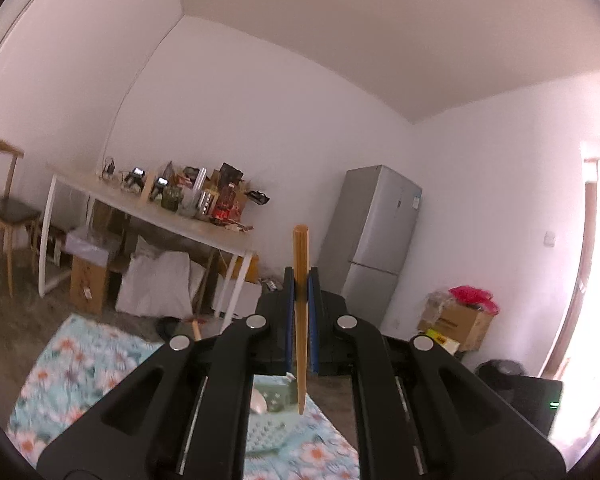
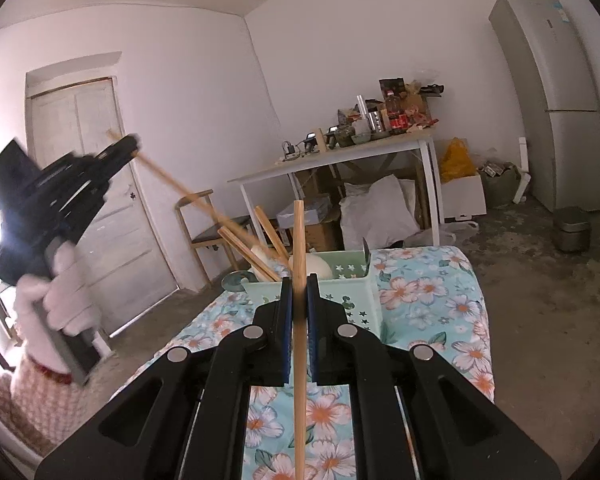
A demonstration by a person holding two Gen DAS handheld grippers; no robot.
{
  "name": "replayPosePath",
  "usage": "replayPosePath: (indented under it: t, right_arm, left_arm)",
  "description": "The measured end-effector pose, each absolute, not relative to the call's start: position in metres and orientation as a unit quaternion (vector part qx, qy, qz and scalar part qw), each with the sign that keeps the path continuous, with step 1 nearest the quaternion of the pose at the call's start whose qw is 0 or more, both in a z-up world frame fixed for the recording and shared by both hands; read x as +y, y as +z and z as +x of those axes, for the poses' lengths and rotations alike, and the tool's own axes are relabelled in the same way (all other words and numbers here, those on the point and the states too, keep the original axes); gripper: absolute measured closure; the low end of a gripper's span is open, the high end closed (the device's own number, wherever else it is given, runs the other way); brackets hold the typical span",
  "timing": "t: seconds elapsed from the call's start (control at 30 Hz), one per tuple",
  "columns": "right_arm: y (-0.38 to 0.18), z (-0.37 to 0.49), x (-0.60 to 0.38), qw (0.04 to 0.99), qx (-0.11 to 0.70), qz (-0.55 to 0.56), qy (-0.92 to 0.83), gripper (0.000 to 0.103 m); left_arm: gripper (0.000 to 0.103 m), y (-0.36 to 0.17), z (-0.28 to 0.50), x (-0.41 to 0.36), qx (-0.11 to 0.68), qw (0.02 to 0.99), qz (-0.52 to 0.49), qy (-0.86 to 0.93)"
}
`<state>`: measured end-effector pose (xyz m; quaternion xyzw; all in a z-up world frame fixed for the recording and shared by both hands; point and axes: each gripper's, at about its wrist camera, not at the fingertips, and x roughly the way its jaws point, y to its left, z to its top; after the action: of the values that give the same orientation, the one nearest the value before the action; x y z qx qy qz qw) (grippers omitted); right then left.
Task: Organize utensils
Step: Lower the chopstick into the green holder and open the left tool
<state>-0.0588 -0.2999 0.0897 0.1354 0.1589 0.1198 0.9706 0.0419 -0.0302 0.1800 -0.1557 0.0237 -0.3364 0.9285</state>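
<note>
My left gripper [image 1: 300,280] is shut on a wooden chopstick [image 1: 301,320] that stands upright between its blue pads, its tip above the green utensil basket [image 1: 276,398]. In the right wrist view the left gripper [image 2: 134,148] is raised at the left, its chopstick [image 2: 188,196] slanting down into the basket. My right gripper [image 2: 299,284] is shut on a second wooden chopstick [image 2: 299,320], upright, just in front of the green perforated basket [image 2: 360,288], which holds several chopsticks [image 2: 256,256] and a white spoon [image 2: 318,265].
The basket stands on a table with a floral blue cloth [image 2: 440,300]. Behind are a cluttered white table [image 2: 340,156], a wooden chair [image 2: 212,232], a grey fridge [image 2: 556,92], cardboard boxes [image 1: 460,320] and a white door [image 2: 100,184].
</note>
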Motion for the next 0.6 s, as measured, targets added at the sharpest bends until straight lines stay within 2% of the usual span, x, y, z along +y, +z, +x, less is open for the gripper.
replayPosePath:
  t: [0.3, 0.43, 0.47, 0.6]
  right_arm:
    - [0.079, -0.041, -0.309, 0.966, 0.168, 0.149, 0.130, 0.096]
    - [0.070, -0.033, -0.314, 0.963, 0.178, 0.159, 0.128, 0.096]
    - [0.068, -0.032, -0.315, 0.962, 0.180, 0.160, 0.127, 0.096]
    - [0.066, -0.029, -0.317, 0.961, 0.186, 0.161, 0.123, 0.096]
  left_arm:
    - [0.098, 0.162, 0.091, -0.099, 0.043, 0.948, -0.085, -0.304]
    - [0.098, 0.138, 0.124, -0.119, 0.106, 0.945, -0.080, -0.299]
    - [0.096, 0.132, 0.131, -0.119, 0.123, 0.940, -0.093, -0.303]
    - [0.078, 0.121, 0.141, -0.105, 0.146, 0.932, -0.133, -0.304]
